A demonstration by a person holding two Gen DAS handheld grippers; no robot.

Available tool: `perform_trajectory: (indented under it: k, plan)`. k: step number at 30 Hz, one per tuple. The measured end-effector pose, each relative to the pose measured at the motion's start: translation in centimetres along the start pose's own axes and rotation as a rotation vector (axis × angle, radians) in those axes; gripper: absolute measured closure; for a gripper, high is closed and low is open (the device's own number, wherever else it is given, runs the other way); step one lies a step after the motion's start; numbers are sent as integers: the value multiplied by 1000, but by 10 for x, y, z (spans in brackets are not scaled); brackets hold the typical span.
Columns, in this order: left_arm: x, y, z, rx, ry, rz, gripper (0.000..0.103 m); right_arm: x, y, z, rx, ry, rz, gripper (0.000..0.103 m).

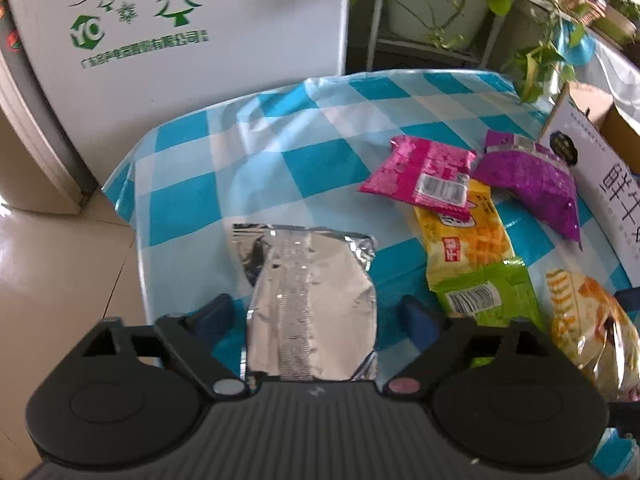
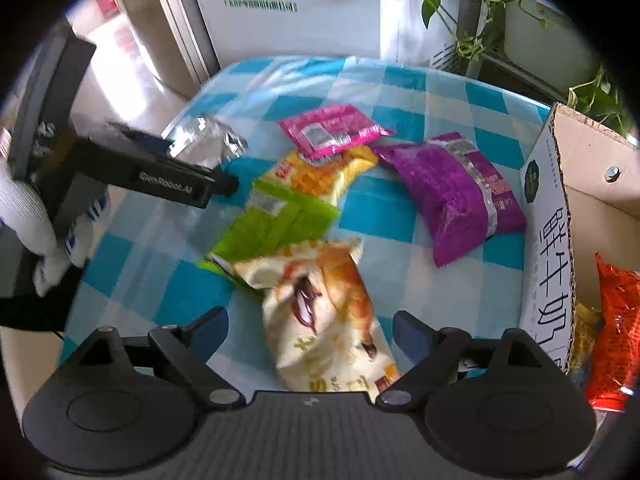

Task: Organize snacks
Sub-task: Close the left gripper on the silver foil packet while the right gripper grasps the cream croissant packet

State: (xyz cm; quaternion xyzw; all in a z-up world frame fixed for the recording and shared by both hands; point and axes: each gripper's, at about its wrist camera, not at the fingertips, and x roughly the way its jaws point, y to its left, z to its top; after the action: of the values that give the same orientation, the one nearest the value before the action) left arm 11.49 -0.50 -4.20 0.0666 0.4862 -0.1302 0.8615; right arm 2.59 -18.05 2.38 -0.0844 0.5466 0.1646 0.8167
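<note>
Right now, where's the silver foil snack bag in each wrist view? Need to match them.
Left wrist: silver foil bag lies bottom centre, between the open left gripper's fingers, on the checked cloth.
Right wrist: same bag sits upper left, partly hidden behind the left gripper.
Shared landmark: the pink packet overlapping the yellow packet, to the right of the silver bag in both views.

A lived-in home room: a table under a blue-and-white checked plastic cloth (image 1: 280, 152), a white appliance printed with green trees (image 1: 180, 40), trailing green houseplants on a metal rack (image 2: 472, 20), glossy beige floor tiles (image 1: 60, 280) and an open cardboard carton (image 2: 580, 168).
</note>
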Motion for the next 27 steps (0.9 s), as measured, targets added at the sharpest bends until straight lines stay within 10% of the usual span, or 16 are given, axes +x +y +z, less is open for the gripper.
perform_trajectory:
  k: [16,27]
  plan:
    - [5,0,-2,-29,-17,12,0,27,1,-3,16,54,-82,11]
    - [4,0,-1,-34,-10,18,2,16,4,1,7,18,-87,33]
